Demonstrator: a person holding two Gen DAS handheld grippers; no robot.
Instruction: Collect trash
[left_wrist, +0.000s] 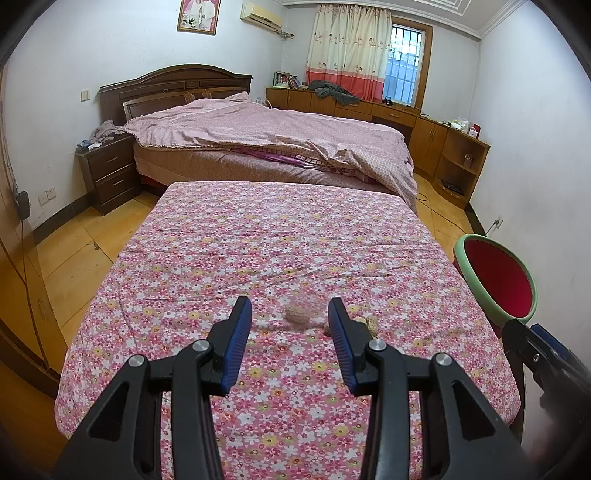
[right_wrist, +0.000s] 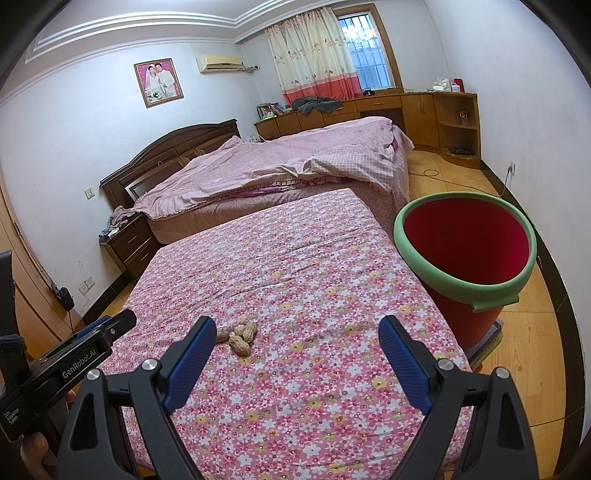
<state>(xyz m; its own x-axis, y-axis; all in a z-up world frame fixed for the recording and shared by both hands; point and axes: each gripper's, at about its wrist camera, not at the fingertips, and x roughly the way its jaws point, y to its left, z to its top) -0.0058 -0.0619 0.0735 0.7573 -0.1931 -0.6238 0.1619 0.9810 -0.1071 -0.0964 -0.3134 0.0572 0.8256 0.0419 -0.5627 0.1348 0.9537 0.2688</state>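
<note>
Right wrist view: a small cluster of peanuts (right_wrist: 238, 336) in their shells, tan and pitted, is seen lying on the flowered cloth (right_wrist: 295, 295) that covers a long table, toward the near end and left of the middle. About four or five shells are bunched together, touching one another. In the left wrist view one peanut (left_wrist: 296, 315) is seen ahead between the blue pads, with the others partly hidden behind the right-hand pad.

The left gripper (left_wrist: 290, 314) is held partly spread above the cloth, with nothing pinched. The right gripper (right_wrist: 297, 330) is spread wide over bare cloth, to the right of the shells, and grips nothing.

A red bucket (right_wrist: 465, 243) with a green padded rim is stood just beside the table's right edge, its mouth open and near the level of the cloth. The far end of the table is met by a bed (right_wrist: 277, 162). Open wooden floor (right_wrist: 524, 354) is seen to the right of the bucket, and a narrower strip runs along the left edge.
</note>
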